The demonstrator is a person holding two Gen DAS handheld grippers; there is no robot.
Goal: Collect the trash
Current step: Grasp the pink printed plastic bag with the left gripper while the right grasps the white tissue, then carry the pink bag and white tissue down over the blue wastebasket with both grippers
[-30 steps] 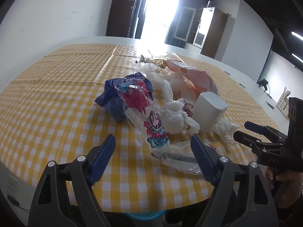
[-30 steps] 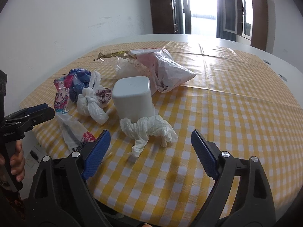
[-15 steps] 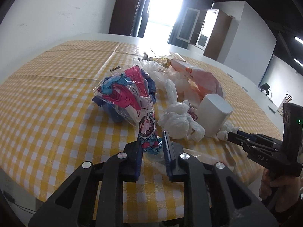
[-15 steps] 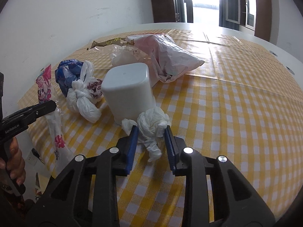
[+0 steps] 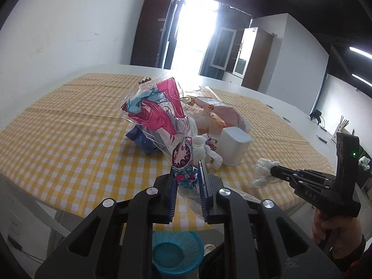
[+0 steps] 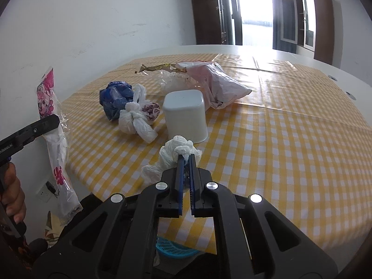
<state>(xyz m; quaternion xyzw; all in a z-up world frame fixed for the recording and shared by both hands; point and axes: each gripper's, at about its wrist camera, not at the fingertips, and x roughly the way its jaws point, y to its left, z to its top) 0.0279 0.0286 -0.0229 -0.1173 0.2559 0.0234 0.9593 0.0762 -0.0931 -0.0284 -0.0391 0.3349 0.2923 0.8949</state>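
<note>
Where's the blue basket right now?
The blue basket sits on the floor below the near table edge, showing at the bottom of the left wrist view under the left gripper, and partly under the right gripper in its own view.

A clear wrapper (image 5: 160,118) printed in pink and blue is held upright off the table, pinched at its lower end. A crumpled white tissue (image 6: 176,154) (twisted into knots) is gripped above the yellow checked cloth.

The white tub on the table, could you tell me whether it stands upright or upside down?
Upside down: the white tub shows a closed flat top, with its rim on the checked tablecloth.
</note>
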